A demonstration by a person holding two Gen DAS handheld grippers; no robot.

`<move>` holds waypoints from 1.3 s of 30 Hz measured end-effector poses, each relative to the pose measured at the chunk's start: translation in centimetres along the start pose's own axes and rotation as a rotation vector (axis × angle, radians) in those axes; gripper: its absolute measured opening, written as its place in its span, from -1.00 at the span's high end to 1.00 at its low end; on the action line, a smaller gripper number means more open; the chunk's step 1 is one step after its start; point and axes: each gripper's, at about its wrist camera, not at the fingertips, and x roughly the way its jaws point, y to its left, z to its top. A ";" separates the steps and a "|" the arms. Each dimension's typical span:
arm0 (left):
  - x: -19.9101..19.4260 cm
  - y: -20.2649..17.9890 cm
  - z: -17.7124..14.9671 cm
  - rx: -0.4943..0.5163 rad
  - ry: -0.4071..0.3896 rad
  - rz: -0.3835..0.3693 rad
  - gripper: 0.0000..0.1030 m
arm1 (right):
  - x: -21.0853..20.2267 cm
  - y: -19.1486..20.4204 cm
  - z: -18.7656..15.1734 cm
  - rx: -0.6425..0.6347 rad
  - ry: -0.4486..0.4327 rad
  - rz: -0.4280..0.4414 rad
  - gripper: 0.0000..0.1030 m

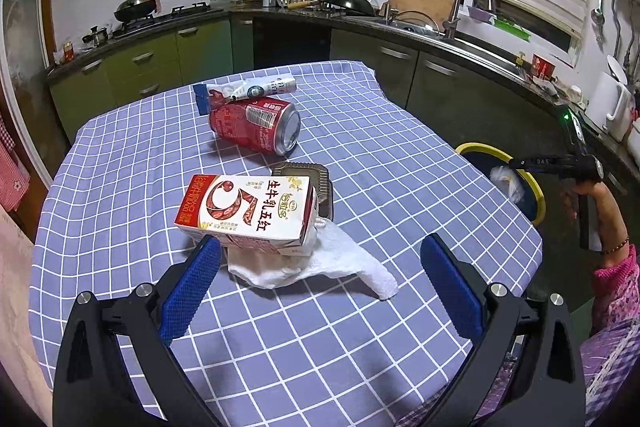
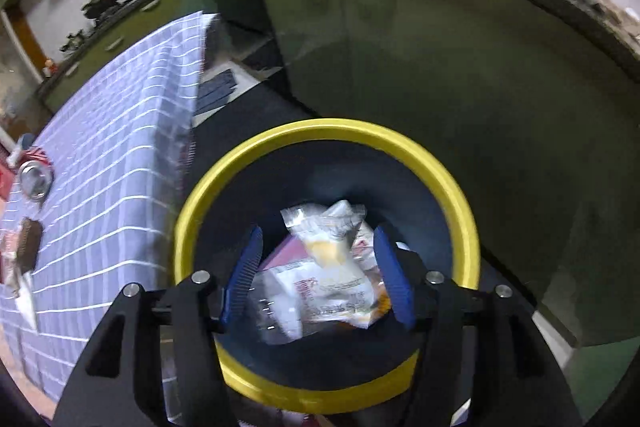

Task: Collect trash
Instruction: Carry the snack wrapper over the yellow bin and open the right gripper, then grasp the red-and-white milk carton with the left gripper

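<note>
- The table [image 1: 120,163], under a blue checked cloth, holds what trash is left; the yellow-rimmed bin [image 2: 456,187] stands on the floor just off its right edge.
- The right gripper [image 2: 316,267] hangs over the bin's mouth, pointing down into it. Its blue pads stand apart with a crinkled white-and-yellow wrapper [image 2: 332,259] showing between them — whether the pads touch it or it lies loose on the pile below I cannot tell through the blur.
- The left gripper [image 1: 320,287] is spread wide and holds nothing.
- The milk carton [image 1: 248,213] lies on its side just ahead of the left pad, long axis running across the fingers, resting on a crumpled white tissue [image 1: 320,263].
- Beyond it a dark foil tray [image 1: 308,173], then a red can [image 1: 256,127] on its side with a tube [image 1: 248,91] across it.
- The left hand is the nearer — for the carton it would need to shift left, jaws spanning its short sides.
</note>
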 end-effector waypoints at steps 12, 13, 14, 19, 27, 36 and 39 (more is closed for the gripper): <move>1.9 1.7 -0.5 -0.042 0.045 0.002 -0.91 | -3.2 3.7 -0.9 -0.049 -0.075 0.099 -0.19; 2.0 1.8 -0.6 -0.046 0.049 0.001 -0.91 | -3.4 4.2 -1.0 -0.061 -0.079 0.110 -0.20; 2.2 1.9 -0.6 -0.047 0.054 0.001 -0.91 | -3.6 4.5 -1.0 -0.070 -0.082 0.118 -0.21; 3.6 3.0 0.1 -0.030 0.074 0.012 -0.91 | -3.8 5.6 -1.1 -0.093 -0.087 0.148 -0.24; 4.2 4.6 2.0 0.195 0.084 -0.101 -0.91 | -3.3 6.3 -1.1 -0.102 -0.067 0.160 -0.25; 4.5 5.7 2.1 0.765 0.088 -0.213 -0.91 | -2.6 7.5 -0.9 -0.103 -0.041 0.170 -0.26; 4.7 5.6 2.5 0.905 0.108 -0.326 -0.91 | -2.7 8.2 -0.6 -0.108 -0.036 0.170 -0.26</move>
